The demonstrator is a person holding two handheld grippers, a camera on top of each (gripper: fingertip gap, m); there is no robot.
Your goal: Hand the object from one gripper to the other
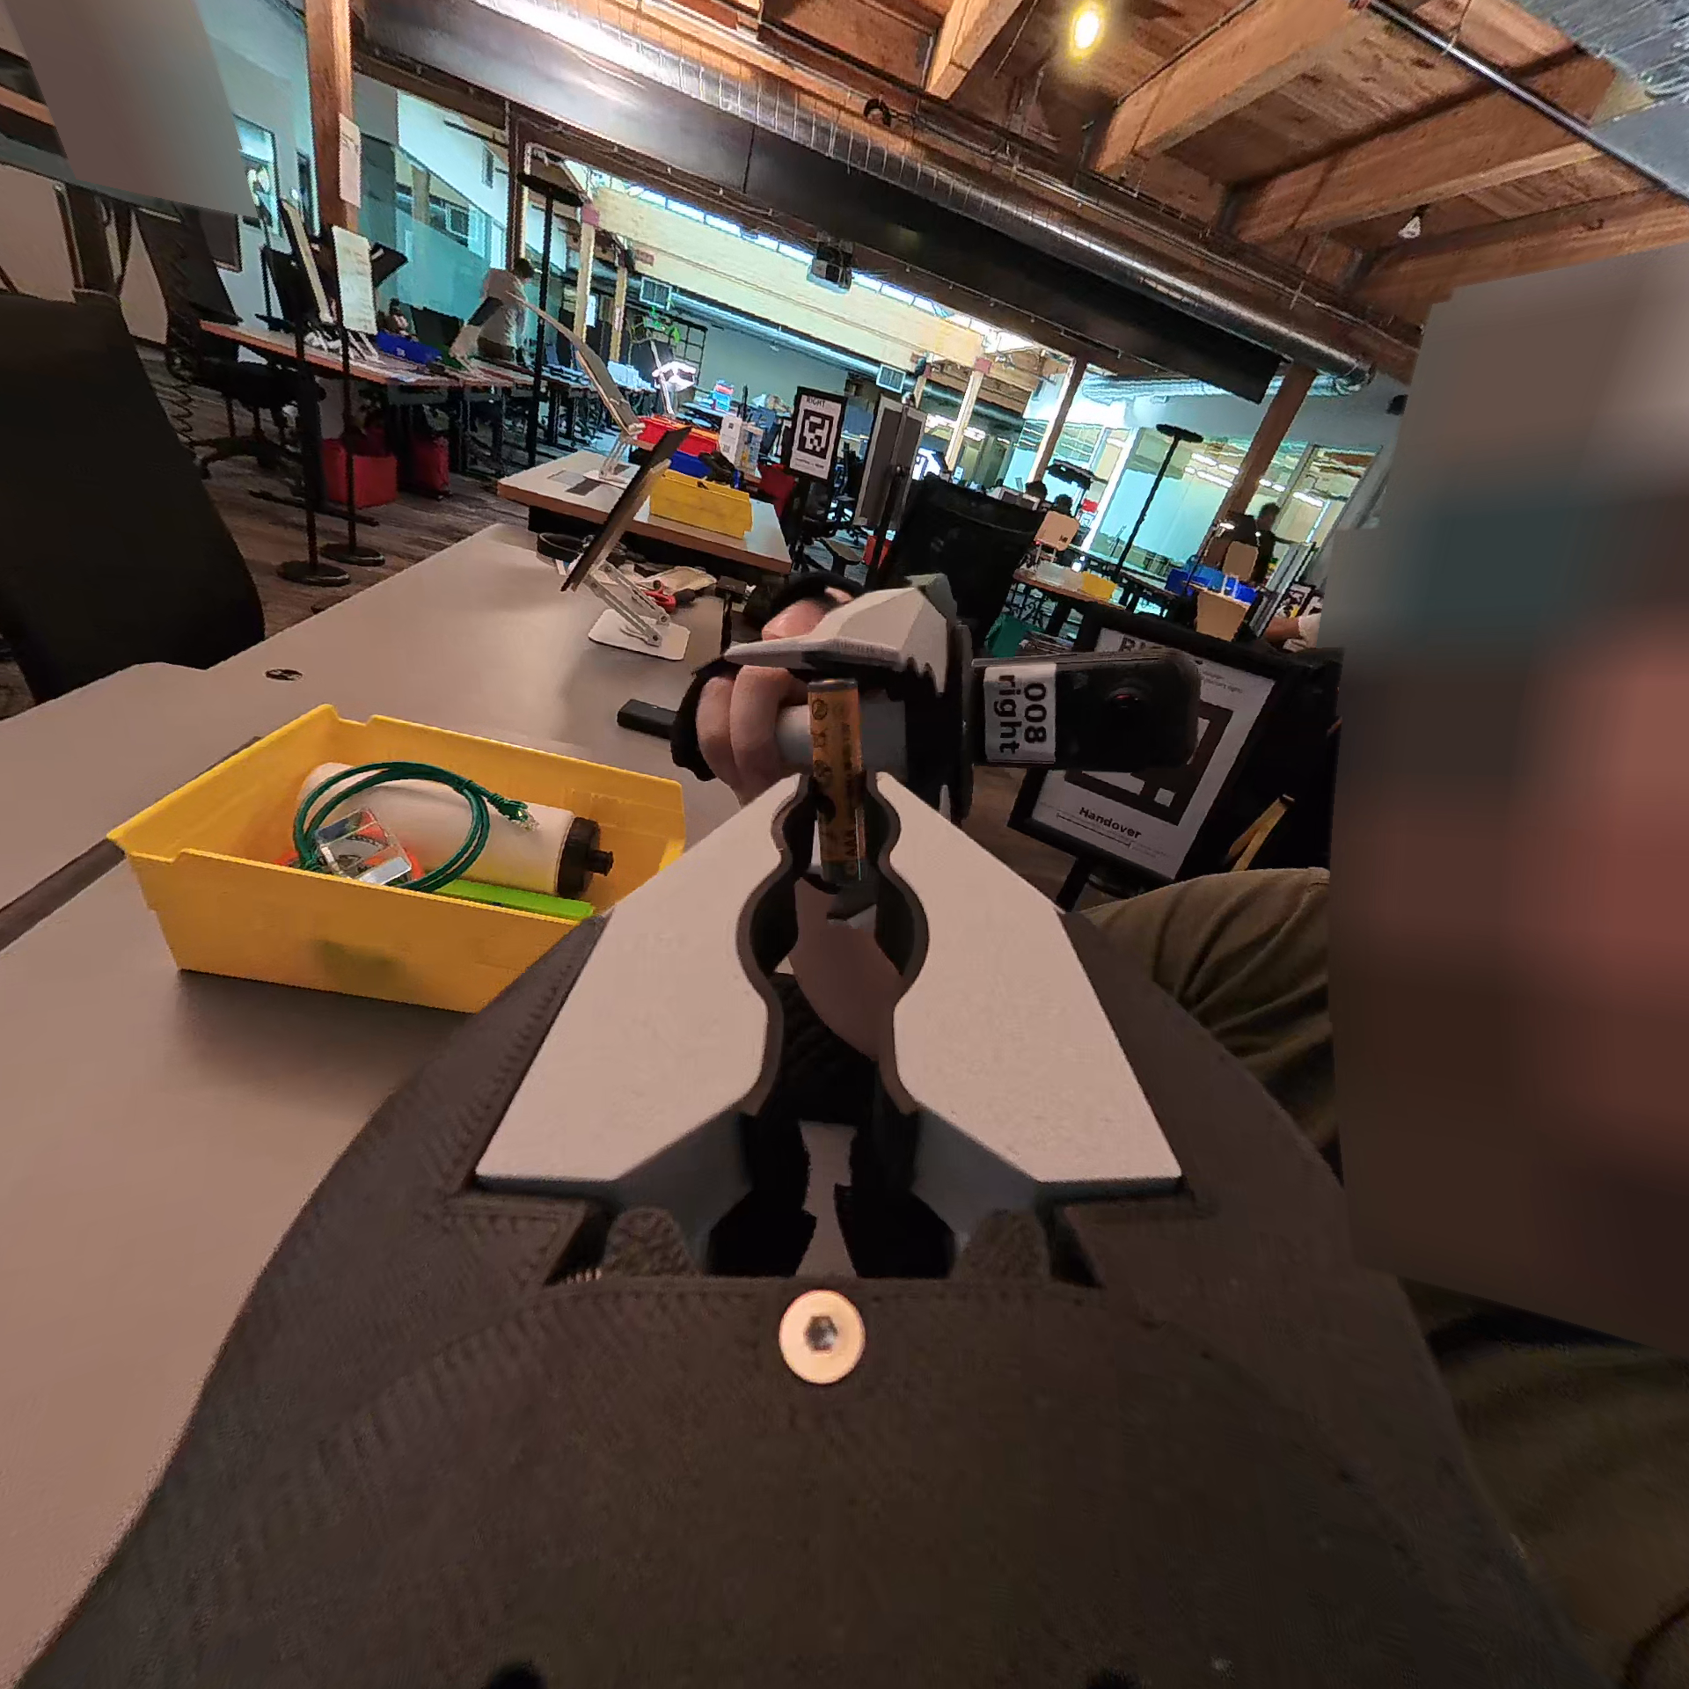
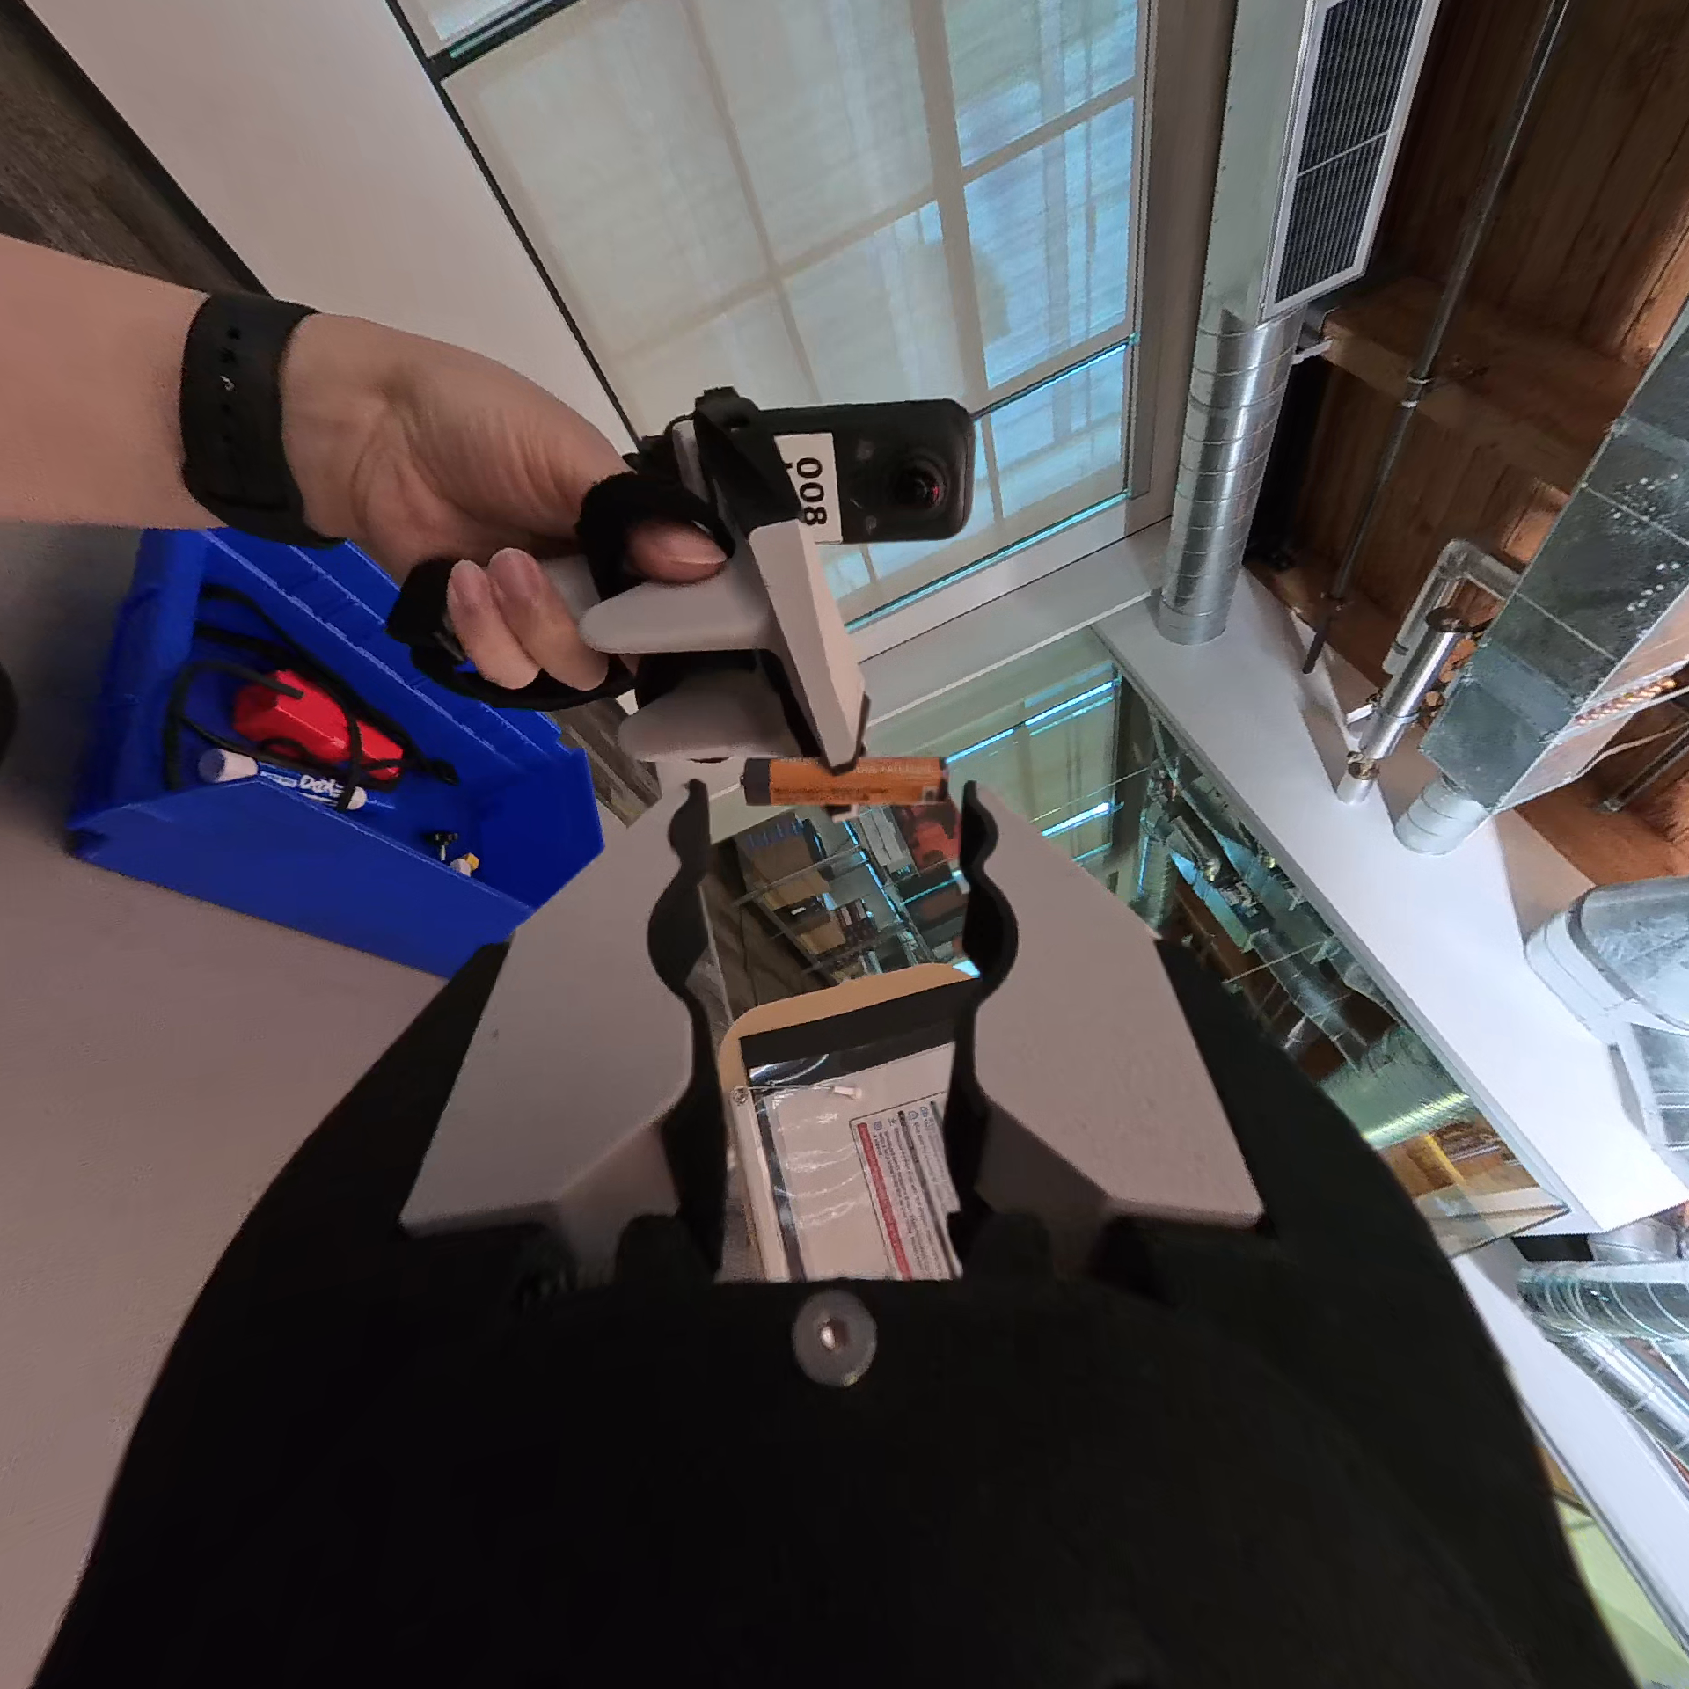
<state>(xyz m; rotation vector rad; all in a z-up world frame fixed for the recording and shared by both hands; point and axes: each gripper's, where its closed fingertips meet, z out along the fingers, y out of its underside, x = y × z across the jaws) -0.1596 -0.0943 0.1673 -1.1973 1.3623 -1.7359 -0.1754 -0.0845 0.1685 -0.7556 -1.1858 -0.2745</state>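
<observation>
Battery (image 1: pixel 836 786), orange and black, is held in mid-air above the desk (image 1: pixel 183 1142), clamped between the fingertips of the left gripper (image 1: pixel 836 813). The right gripper (image 2: pixel 836 804) faces it with jaws spread apart, tips just beside the battery's ends. A yellow bin (image 1: pixel 274 923) sits near the desk's edge.

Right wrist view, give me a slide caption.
Open right gripper approaches orange battery clamped by left gripper.
</observation>
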